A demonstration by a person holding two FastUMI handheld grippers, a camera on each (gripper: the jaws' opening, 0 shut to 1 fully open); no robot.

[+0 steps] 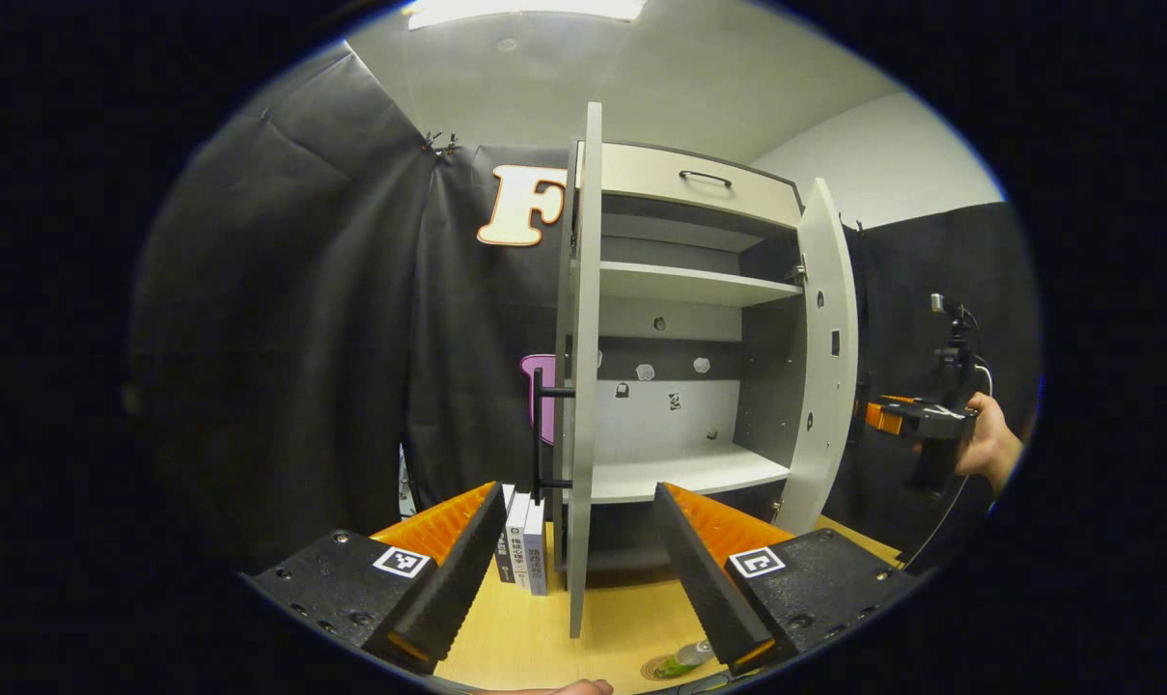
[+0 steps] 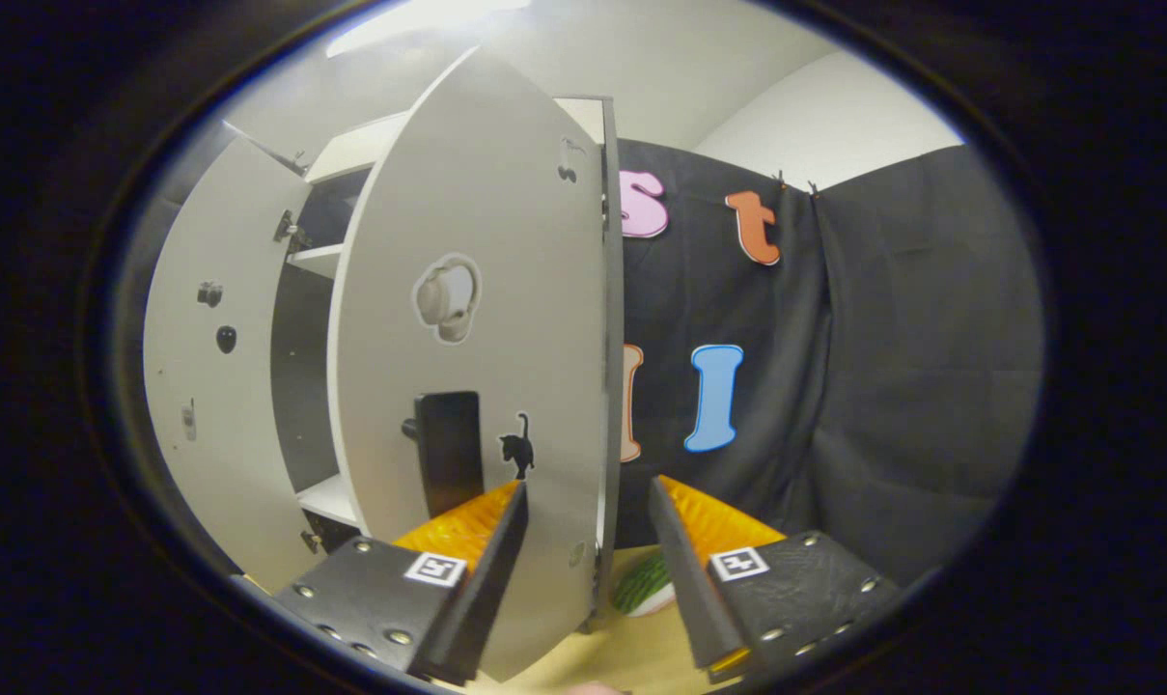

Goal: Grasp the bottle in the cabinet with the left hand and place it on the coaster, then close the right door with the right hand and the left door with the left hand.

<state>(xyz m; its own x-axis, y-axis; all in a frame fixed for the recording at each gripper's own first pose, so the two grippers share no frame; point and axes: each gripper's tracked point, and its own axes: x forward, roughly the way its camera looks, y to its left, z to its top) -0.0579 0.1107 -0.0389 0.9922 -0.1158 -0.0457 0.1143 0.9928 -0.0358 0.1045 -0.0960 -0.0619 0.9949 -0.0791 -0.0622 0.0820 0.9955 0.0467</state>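
The left tongs [image 1: 578, 569] stand wide and empty over the wooden surface [image 1: 622, 618], straddling the edge of the cabinet's open left door [image 1: 583, 386]; the bottle [image 1: 684, 659] lies on its coaster [image 1: 655, 668] just below them. Books [image 1: 523, 550] stand beside that door. Beyond, the cabinet [image 1: 689, 386] gapes, shelves bare. The right tongs [image 2: 583, 550], also wide, frame the right door's [image 2: 477, 386] edge.

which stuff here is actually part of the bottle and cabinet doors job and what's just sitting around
Part of the job:
- white wooden cabinet, shelves bare
- its open left door
- its open right door
- clear plastic bottle lying on the round coaster
- left gripper, right gripper, both open

Just lying about:
- upright books beside the cabinet
- green striped, melon-like object on the wooden table
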